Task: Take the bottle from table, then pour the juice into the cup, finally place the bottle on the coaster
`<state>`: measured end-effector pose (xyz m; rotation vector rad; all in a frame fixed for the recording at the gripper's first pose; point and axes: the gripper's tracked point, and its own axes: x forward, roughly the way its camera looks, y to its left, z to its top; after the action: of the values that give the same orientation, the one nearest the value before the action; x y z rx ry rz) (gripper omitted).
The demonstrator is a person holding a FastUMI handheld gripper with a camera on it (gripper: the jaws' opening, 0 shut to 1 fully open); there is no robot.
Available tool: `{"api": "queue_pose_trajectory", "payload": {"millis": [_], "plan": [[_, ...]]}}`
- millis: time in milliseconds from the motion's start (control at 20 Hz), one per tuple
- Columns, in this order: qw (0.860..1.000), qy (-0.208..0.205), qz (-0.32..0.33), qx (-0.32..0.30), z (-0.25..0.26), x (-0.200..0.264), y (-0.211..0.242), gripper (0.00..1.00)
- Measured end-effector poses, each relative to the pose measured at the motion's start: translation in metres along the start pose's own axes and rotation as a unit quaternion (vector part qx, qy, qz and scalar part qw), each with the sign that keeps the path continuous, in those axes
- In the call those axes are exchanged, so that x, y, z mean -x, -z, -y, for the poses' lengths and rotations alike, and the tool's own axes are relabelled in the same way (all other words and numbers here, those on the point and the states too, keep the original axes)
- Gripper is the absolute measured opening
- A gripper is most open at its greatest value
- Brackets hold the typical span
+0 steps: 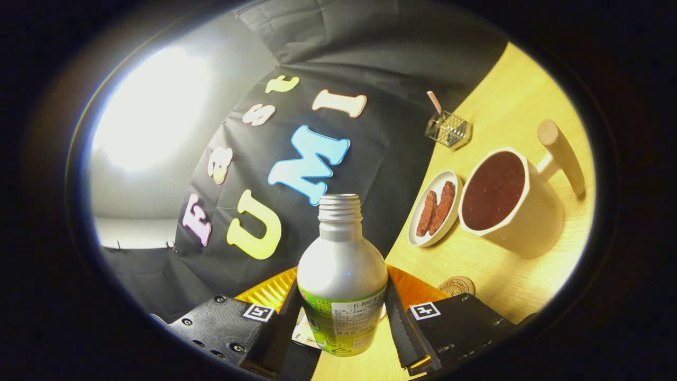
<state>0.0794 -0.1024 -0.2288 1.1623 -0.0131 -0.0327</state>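
My gripper (342,312) is shut on the bottle (341,275), a silver one with a green label and an open threaded neck. Both black fingers (399,323) press on its sides. I hold it lifted and tilted relative to the wooden table (508,106). The cup (508,198), white with a wooden handle, stands beyond the right finger and holds dark red juice. The round cork coaster (457,286) lies on the table just past the right finger, between it and the cup.
A small white dish (435,208) with two brown pieces sits beside the cup. Farther back stands a wire holder (448,128) with a striped straw. The booth's black cloth wall lies behind the bottle.
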Motion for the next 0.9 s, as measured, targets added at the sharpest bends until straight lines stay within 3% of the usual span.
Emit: {"api": "queue_pose_trajectory", "payload": {"millis": [350,900], "plan": [[0.991,-0.012,0.030,-0.131,0.000,-0.004,-0.004,0.78],[0.972,-0.021,0.061,-0.227,0.001,-0.009,-0.008,0.77]]}}
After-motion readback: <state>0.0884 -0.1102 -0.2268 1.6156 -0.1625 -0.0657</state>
